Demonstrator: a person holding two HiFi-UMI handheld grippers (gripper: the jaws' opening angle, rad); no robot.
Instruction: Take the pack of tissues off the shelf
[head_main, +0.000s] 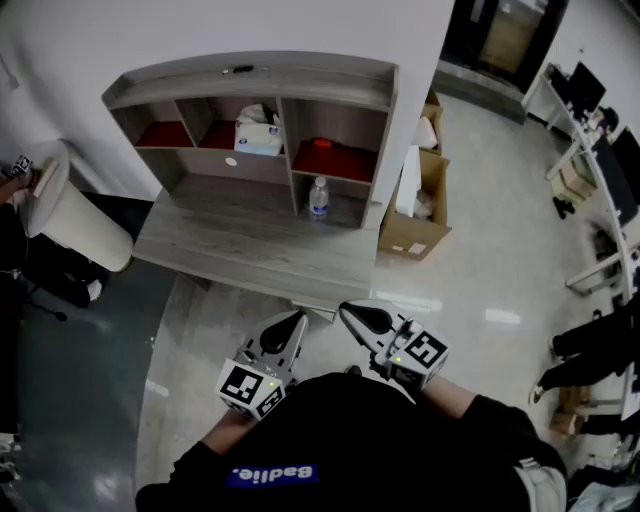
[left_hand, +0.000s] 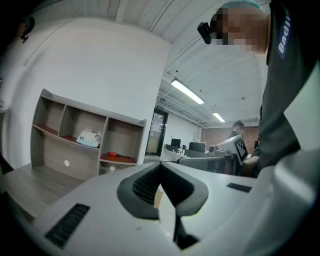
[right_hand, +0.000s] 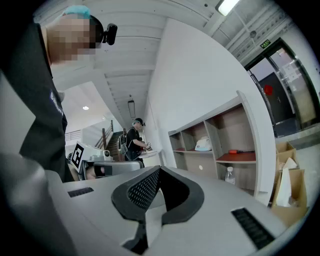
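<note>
The pack of tissues is white and pale blue and lies in the middle upper compartment of the grey shelf unit; it shows small in the left gripper view as the tissues and in the right gripper view as the tissues. My left gripper is held close to my body, well short of the desk, shut and empty. My right gripper hangs beside it, jaws together with nothing between them. Both point toward the shelf.
A water bottle stands in the lower right compartment, with a red object above it. The grey desk top lies in front of the shelf. Cardboard boxes stand to the right, a white bin to the left. A person stands by the far stairs.
</note>
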